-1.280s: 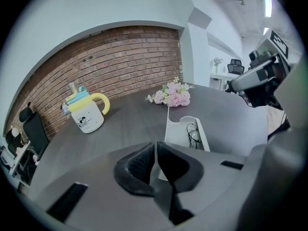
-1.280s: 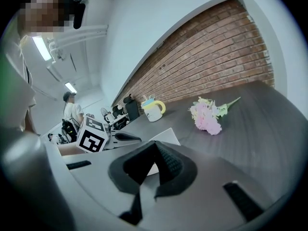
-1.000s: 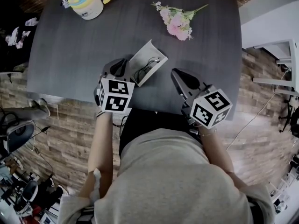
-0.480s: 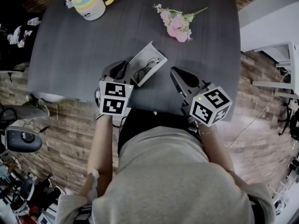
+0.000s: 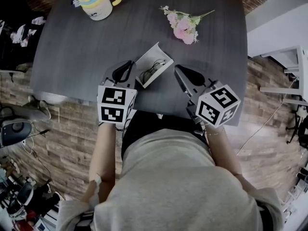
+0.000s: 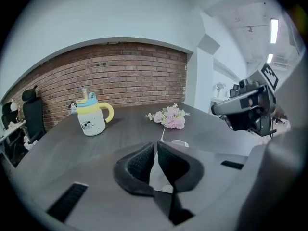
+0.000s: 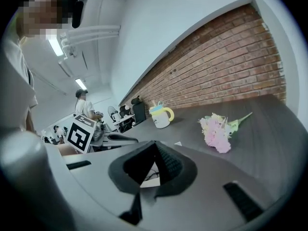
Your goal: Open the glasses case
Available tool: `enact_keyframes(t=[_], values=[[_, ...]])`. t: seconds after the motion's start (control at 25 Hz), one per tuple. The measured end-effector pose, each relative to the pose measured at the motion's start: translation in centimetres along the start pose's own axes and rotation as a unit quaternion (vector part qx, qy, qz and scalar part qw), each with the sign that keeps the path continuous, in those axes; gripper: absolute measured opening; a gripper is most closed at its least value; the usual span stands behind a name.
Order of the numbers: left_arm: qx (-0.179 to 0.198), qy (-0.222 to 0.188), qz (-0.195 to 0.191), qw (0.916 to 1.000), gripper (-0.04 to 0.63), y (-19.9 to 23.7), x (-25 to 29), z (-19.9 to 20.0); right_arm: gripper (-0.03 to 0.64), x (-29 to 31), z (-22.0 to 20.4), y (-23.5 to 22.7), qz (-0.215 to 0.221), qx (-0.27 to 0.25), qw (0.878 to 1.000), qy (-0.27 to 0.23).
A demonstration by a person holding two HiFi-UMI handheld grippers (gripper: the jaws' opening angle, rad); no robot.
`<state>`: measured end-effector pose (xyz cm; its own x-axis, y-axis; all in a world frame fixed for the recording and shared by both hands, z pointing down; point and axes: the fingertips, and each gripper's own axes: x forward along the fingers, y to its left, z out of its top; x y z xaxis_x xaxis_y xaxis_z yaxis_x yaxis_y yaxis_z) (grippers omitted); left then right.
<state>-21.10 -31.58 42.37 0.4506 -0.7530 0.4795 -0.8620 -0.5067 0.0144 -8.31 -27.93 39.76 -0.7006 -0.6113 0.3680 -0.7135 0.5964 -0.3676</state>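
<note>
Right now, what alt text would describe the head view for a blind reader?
Seen from above, a person holds a left gripper and a right gripper either side of an open white glasses case on a dark table. A yellow-handled cup and pink flowers lie beyond.

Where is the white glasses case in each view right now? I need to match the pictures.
Head view: glasses case at picture centre, standing open.
Left gripper view: low centre, only a white sliver shows.
Right gripper view: low centre, a small white patch.
Shared landmark: the yellow-handled mug appears in all three.
</note>
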Motion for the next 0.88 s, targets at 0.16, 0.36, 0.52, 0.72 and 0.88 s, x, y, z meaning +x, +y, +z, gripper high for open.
enact_keyframes(t=[0.16, 0.36, 0.52, 0.72, 0.88], values=[[-0.002, -0.020, -0.004, 0.9998, 0.037, -0.7, -1.1, 0.9, 0.005, -0.2, 1.0, 0.5, 0.005, -0.004, 1.000, -0.017], [-0.027, -0.043, -0.011, 0.9986, 0.037, -1.5, -2.5, 1.8, 0.005, -0.8, 1.9, 1.0, 0.010, -0.003, 0.999, -0.037], [-0.018, -0.045, -0.013, 0.9987, 0.037, -2.1, -3.2, 2.0, 0.005, -1.0, 2.1, 1.9, 0.027, -0.007, 0.999, -0.041], [-0.012, -0.040, -0.027, 0.9988, 0.037, -3.6, -3.8, 1.6, 0.005, -1.1, 1.7, 2.5, 0.032, -0.010, 0.999, -0.038], [-0.023, -0.042, -0.042, 0.9980, 0.037, -5.0, -4.1, 1.6, 0.005, -1.2, 1.4, 2.8, 0.033, -0.013, 0.999, -0.033]])
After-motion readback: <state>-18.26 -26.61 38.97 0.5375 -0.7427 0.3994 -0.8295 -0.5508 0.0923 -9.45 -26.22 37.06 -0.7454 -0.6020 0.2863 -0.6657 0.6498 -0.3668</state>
